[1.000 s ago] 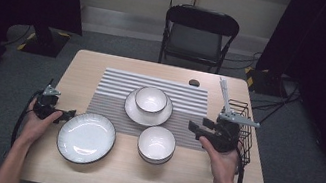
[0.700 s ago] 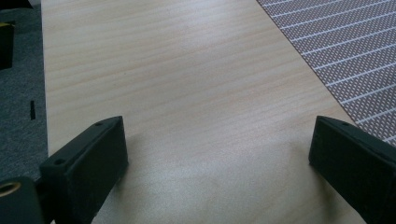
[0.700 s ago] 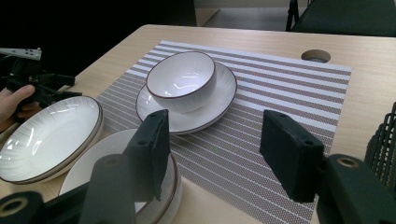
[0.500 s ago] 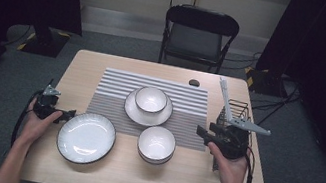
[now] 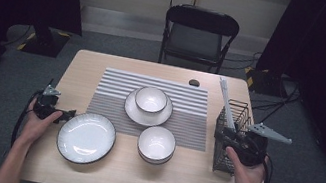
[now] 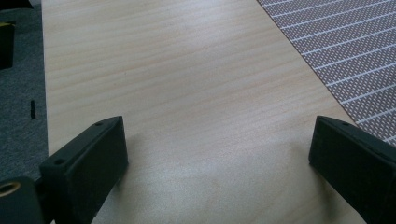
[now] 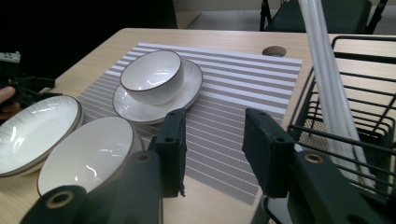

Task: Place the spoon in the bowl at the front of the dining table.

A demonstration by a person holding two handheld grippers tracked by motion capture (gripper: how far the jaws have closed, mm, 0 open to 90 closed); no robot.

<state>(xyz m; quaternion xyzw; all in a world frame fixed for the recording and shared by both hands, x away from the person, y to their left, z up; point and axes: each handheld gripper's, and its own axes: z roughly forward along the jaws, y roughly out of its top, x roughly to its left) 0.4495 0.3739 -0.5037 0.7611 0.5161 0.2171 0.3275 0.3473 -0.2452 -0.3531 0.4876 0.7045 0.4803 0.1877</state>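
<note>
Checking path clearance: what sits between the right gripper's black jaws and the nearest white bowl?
Nothing. In the right gripper view, the open right gripper and the white ceramic bowl are separated by bare striped placemat.

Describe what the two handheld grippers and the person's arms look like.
Both the left gripper and the right gripper are black, each with two blocky flat-faced jaws with small screw holes. A grey three-cornered plate tops each, larger-looking on the right. A black cable loops from each. The forearms are bare, with no sleeves showing.
</note>
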